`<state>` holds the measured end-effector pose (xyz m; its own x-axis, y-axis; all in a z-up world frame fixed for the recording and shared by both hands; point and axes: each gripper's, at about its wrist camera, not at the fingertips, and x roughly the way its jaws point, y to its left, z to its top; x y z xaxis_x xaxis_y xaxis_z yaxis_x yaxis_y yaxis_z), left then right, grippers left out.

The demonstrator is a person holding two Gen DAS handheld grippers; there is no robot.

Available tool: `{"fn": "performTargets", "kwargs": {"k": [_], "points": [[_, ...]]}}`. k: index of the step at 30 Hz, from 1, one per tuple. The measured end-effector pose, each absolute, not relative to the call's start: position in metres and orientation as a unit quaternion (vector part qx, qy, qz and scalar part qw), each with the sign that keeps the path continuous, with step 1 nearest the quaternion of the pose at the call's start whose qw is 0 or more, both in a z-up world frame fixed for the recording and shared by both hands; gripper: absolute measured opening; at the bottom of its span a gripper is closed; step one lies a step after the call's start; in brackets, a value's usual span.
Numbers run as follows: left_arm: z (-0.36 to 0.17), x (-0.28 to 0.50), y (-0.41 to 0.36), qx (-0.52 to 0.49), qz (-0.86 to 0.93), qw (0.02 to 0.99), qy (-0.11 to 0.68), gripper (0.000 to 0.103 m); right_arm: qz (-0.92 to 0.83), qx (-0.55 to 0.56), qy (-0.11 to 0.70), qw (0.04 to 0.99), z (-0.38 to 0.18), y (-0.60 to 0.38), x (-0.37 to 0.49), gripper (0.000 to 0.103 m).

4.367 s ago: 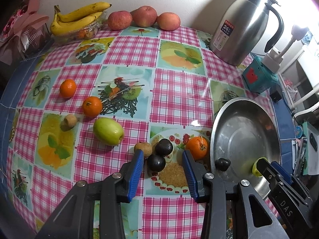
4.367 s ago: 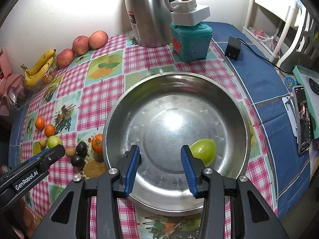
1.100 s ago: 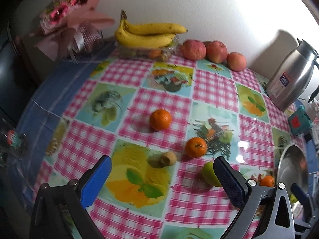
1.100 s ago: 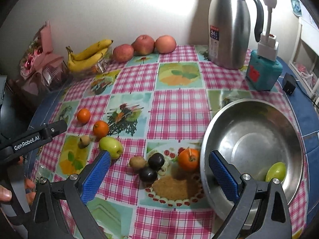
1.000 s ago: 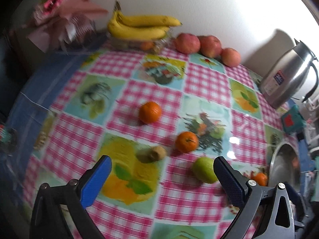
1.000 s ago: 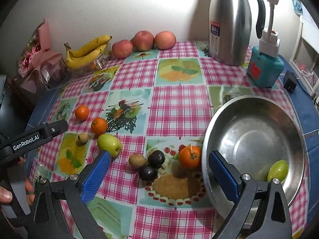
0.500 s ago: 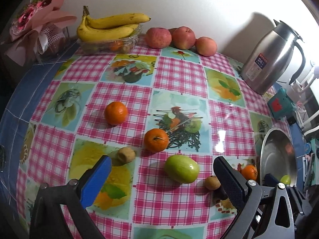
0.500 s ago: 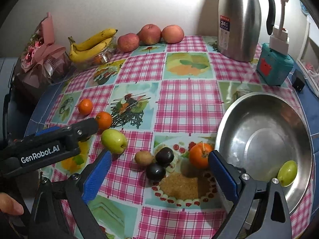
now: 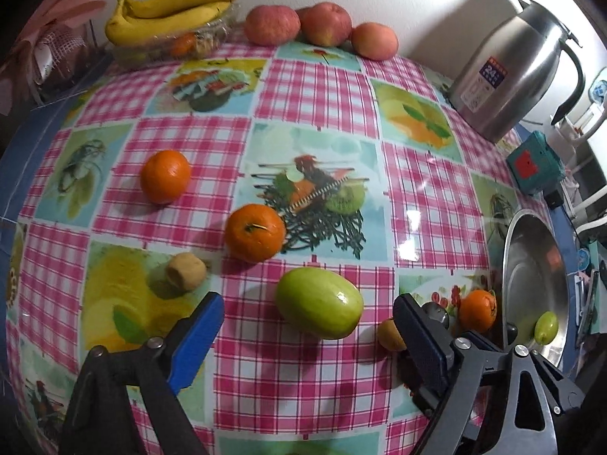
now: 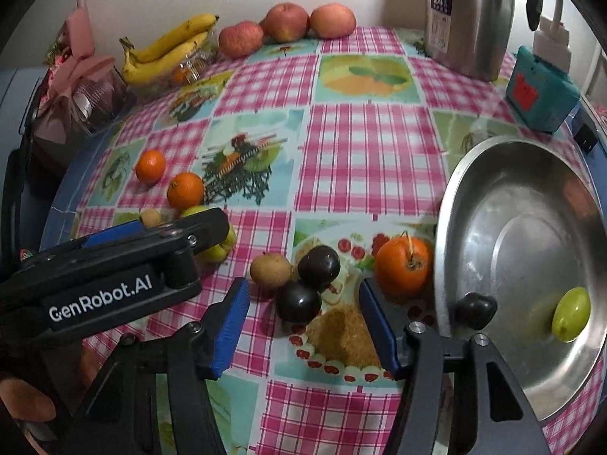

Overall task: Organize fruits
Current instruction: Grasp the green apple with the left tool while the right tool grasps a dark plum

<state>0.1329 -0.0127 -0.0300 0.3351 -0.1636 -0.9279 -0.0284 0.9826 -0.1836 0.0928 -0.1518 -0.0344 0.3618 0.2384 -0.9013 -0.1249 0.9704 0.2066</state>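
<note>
My left gripper (image 9: 307,337) is open, its blue fingers either side of a green fruit (image 9: 318,308) lying on the checked tablecloth, not touching it. My right gripper (image 10: 303,326) is open just in front of two dark plums (image 10: 299,299), with a brown kiwi (image 10: 270,270) and an orange persimmon (image 10: 404,261) beside them. The steel bowl (image 10: 493,174) at right holds one small green fruit (image 10: 571,314). A dark plum (image 10: 474,309) shows at the bowl's near rim. Two oranges (image 9: 255,232) and a small brown fruit (image 9: 186,272) lie left of the green fruit.
Bananas (image 9: 178,7) on a clear box and three red apples (image 9: 322,24) line the back wall. A steel thermos jug (image 9: 508,76) and a teal box (image 10: 540,89) stand at back right. A pink wrapped bouquet (image 10: 76,76) sits at far left by the table edge.
My left gripper has swung right and come down close around the green fruit. My right gripper has moved nearer the plums and its fingers have narrowed somewhat.
</note>
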Motion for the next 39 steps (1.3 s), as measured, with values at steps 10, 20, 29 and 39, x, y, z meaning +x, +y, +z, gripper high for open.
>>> {"fn": "performTargets", "kwargs": {"k": [10,20,29,39], "points": [[-0.04,0.137,-0.016,-0.091,-0.048,0.804,0.585,0.083,0.111,0.039,0.575,0.81,-0.047,-0.146,0.095,0.051],[-0.043,0.136,-0.013,-0.105,-0.05,0.798,0.592,0.055,0.118,0.046,0.578,0.806,-0.048,-0.145,0.096,0.031],[-0.034,0.133,-0.01,-0.11,-0.051,0.799,0.589,0.055,0.125,0.05,0.569,0.811,-0.038,-0.146,0.093,0.028],[-0.006,0.131,0.003,-0.128,-0.04,0.815,0.564,0.055,0.134,0.069,0.532,0.833,-0.004,-0.159,0.086,0.028]]}}
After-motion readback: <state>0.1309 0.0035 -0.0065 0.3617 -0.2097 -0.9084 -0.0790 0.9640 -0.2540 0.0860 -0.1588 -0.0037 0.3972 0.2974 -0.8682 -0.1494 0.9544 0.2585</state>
